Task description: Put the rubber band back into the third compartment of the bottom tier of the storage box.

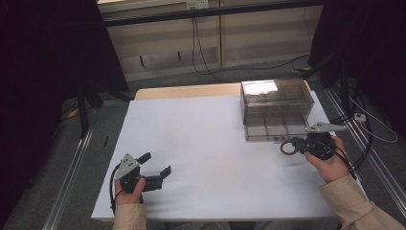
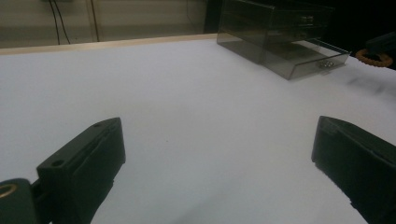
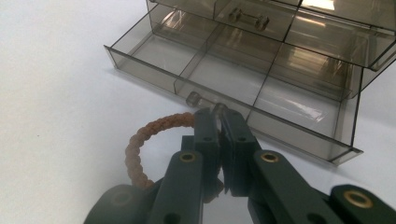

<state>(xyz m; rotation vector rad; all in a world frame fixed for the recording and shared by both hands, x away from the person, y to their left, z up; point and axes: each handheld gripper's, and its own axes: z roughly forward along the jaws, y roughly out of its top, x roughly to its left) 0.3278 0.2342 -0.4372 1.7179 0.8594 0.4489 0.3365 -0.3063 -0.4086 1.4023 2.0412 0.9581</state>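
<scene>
We hold the left gripper [image 1: 154, 164] low with its fingers [image 2: 84, 163] spread wide and nothing between them, while the right gripper [image 1: 293, 143] points left, its fingers [image 3: 208, 135] pressed nearly together.

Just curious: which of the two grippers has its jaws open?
The left gripper, jaws spread with nothing between them. The right gripper is shut on a brown ring.

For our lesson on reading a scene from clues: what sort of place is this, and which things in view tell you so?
Probably a lab or workshop set up for recording. A plain white table stands between dark curtains, loose cables run over the floor behind it, and a person works with a handheld gripper beside a clear drawer box.
</scene>
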